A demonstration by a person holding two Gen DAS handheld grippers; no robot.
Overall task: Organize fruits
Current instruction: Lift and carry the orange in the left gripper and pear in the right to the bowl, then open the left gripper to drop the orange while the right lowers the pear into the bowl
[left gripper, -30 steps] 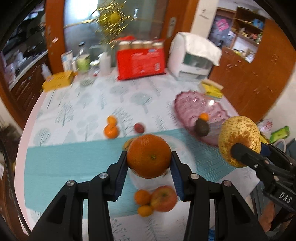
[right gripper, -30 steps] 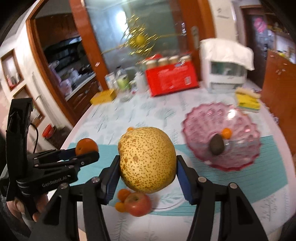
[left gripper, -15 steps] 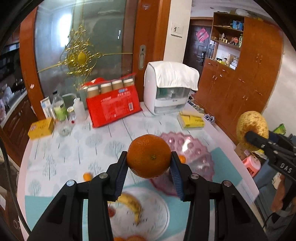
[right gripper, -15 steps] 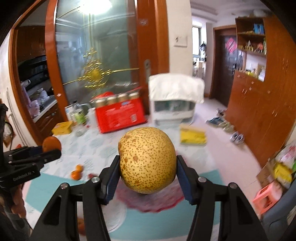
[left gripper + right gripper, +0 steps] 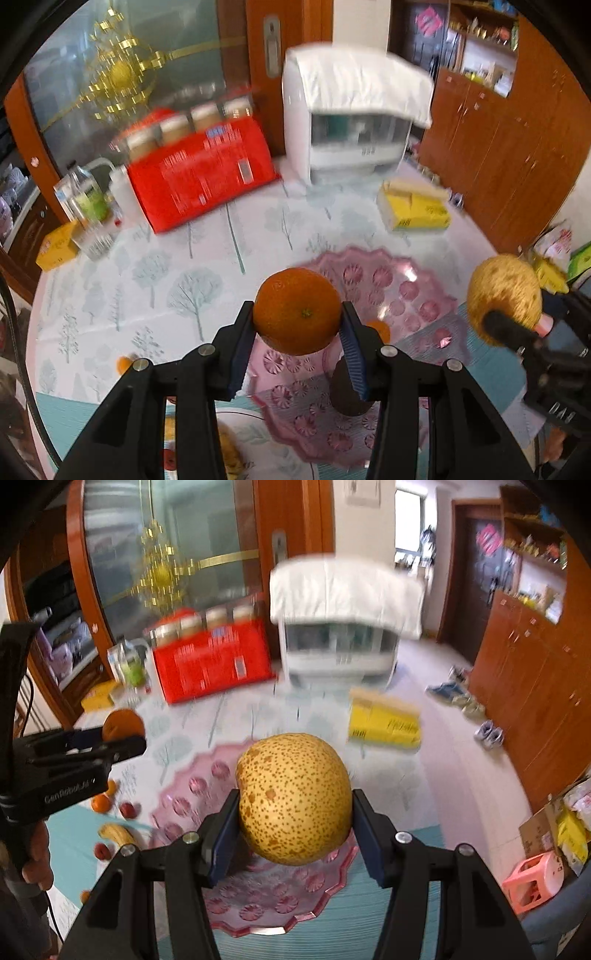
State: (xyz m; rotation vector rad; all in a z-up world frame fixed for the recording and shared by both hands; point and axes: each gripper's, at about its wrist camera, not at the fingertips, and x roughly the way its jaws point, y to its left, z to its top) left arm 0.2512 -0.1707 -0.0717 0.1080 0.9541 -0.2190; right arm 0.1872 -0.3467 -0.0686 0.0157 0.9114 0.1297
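The pink dish point(image 5: 258, 908), scalloped and glassy, lies on the bench point(image 5: 155, 280), filling 6 o'clock below both fruits. A second ago it sat far off at 3 o'clock. The right gripper point(image 5: 293, 827) has its jaws part open, clamping a speckled yellow pear point(image 5: 293, 799). The left gripper point(image 5: 297, 328), jaws narrower, pinches an orange point(image 5: 297, 310) above the dish.

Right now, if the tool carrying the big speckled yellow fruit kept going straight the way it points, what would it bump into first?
Most likely the scalloped pink glass dish: the right tool points down at it, gripping the speckled yellow pear above it. How far above is hard to judge.
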